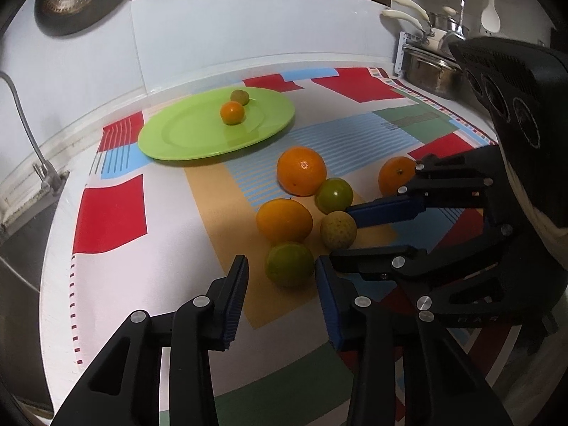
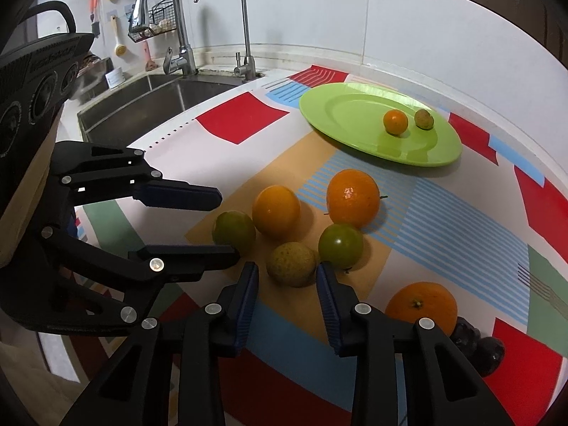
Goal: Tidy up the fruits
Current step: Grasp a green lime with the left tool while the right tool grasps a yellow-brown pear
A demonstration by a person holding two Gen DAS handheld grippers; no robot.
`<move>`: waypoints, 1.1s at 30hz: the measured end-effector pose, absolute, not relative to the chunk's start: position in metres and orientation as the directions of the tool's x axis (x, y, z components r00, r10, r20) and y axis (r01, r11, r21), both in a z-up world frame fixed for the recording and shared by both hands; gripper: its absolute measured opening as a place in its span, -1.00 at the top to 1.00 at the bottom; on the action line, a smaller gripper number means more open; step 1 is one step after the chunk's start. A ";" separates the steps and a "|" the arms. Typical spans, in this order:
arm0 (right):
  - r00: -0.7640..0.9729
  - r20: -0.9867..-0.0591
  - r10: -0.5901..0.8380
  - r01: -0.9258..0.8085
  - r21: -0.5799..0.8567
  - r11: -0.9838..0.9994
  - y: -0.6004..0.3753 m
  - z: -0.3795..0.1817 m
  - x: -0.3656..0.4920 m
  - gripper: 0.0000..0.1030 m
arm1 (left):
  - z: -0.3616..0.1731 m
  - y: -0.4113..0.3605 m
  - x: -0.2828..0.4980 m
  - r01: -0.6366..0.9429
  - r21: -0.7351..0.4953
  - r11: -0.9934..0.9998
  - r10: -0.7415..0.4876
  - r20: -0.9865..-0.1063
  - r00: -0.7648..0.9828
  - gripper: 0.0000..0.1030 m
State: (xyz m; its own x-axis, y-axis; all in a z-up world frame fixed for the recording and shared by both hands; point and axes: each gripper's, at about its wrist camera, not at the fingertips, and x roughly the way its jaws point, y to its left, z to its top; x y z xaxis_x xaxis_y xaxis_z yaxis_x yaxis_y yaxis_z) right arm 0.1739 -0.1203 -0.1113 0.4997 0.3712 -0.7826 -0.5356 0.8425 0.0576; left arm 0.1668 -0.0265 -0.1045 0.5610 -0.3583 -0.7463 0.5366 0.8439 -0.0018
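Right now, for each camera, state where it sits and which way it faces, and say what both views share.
Left wrist: sits on the left gripper, facing forward over the patterned mat toward the green plate and back wall; its own open fingers frame a green fruit, and the right gripper enters from the right.
Right wrist: sits on the right gripper, facing the sink and plate; its open fingers frame a speckled fruit, with the left gripper at left.
Shared: plate, fruit cluster, both grippers.

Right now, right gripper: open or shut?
Open. The right gripper has its fingers spread wide with nothing between them; the speckled yellow-green fruit sits just ahead of the gap, ungripped.
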 end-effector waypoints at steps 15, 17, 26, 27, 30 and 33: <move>0.517 -0.764 0.385 -0.506 0.090 0.858 -0.124 -0.105 0.170 0.42 | -0.095 -0.022 0.163 0.493 -0.034 0.869 -0.349 -0.749 0.564 0.42; 0.521 -0.759 0.391 -0.501 0.099 0.860 -0.125 -0.101 0.168 0.42 | -0.091 -0.020 0.162 0.482 -0.041 0.875 -0.347 -0.748 0.566 0.42; 0.565 -0.725 0.393 -0.478 0.101 0.873 -0.127 -0.077 0.163 0.42 | -0.061 -0.015 0.155 0.440 -0.039 0.897 -0.332 -0.715 0.615 0.42; 0.573 -0.719 0.393 -0.474 0.101 0.875 -0.128 -0.073 0.162 0.42 | -0.057 -0.014 0.154 0.436 -0.036 0.899 -0.330 -0.712 0.620 0.42; 0.599 -0.697 0.394 -0.463 0.100 0.881 -0.131 -0.061 0.161 0.42 | -0.045 -0.014 0.153 0.431 -0.027 0.902 -0.327 -0.694 0.641 0.42; 0.623 -0.676 0.394 -0.451 0.100 0.887 -0.133 -0.049 0.161 0.42 | -0.035 -0.014 0.154 0.424 -0.017 0.905 -0.321 -0.682 0.658 0.42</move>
